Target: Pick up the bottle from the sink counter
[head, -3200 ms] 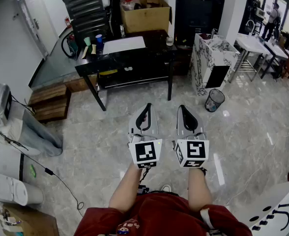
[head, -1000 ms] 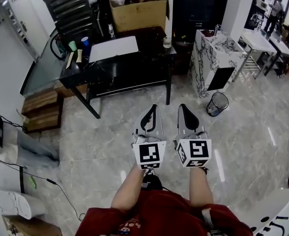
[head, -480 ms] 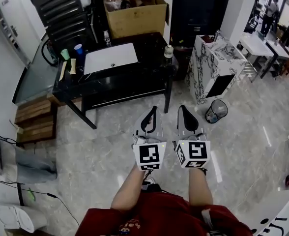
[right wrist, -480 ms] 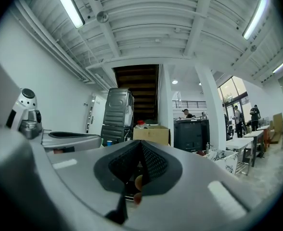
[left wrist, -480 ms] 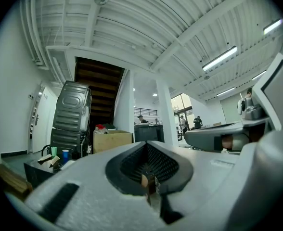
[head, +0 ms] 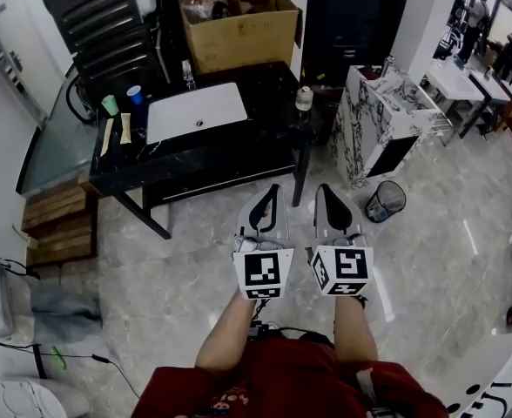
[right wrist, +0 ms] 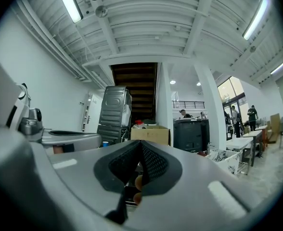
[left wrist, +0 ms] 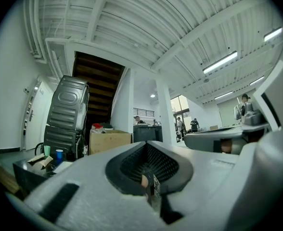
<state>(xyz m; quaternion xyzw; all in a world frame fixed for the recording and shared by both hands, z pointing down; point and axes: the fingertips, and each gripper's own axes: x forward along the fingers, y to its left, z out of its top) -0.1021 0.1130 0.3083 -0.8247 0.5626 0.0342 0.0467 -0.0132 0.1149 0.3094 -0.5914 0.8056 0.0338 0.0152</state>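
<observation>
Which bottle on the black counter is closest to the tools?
The bottle at the right edge of the counter, right of the white sink. The other bottle stands farther back, behind the sink, by the cardboard box.

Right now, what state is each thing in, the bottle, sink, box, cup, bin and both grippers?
Bottle: upright on the right end of the counter, not held.
Sink: nothing in the basin.
Cardboard box: flaps open, things inside.
Blue cup: upright.
Bin: upright.
Left gripper: shut, empty.
Right gripper: shut, empty.
</observation>
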